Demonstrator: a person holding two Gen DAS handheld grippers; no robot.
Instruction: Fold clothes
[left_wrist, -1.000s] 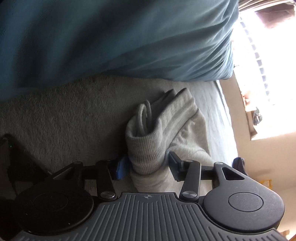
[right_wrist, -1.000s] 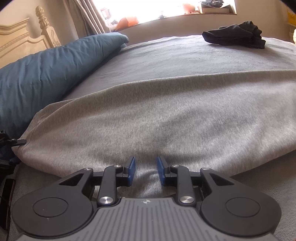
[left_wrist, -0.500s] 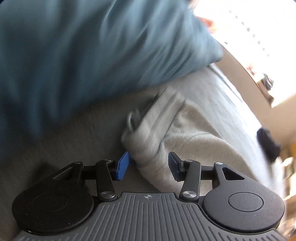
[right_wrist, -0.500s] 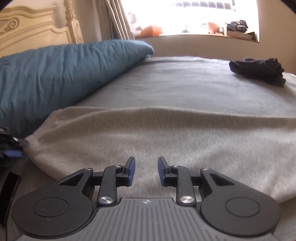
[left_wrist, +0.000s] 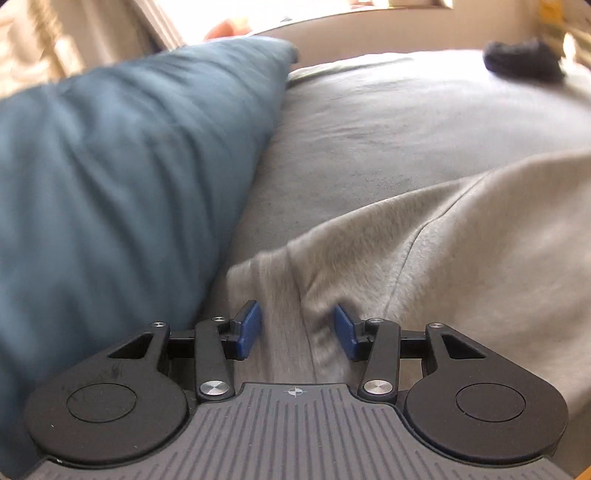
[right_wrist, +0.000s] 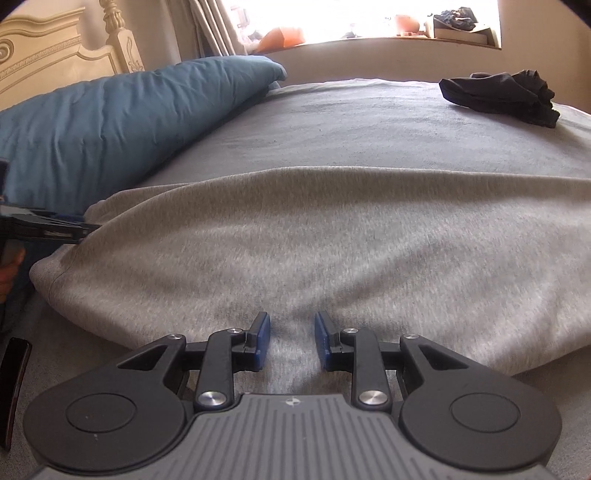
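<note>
Grey sweatshirt (right_wrist: 332, 236) spread across the near part of a bed's grey blanket (right_wrist: 369, 125), one bunched end gathered between the blue pads of the left gripper (left_wrist: 297, 328), gripped there. Right gripper (right_wrist: 291, 341) at the near hem, pads either side of a small ridge of the fabric; contact impossible to tell. Teal pillow (right_wrist: 110, 125) beside the sweatshirt at the left, against a cream carved headboard (right_wrist: 48, 55). Crumpled black garment (right_wrist: 498, 96) well apart, far right. Beyond, a bright window sill (right_wrist: 388, 37) with clutter, curtains (right_wrist: 207, 26) alongside.
</note>
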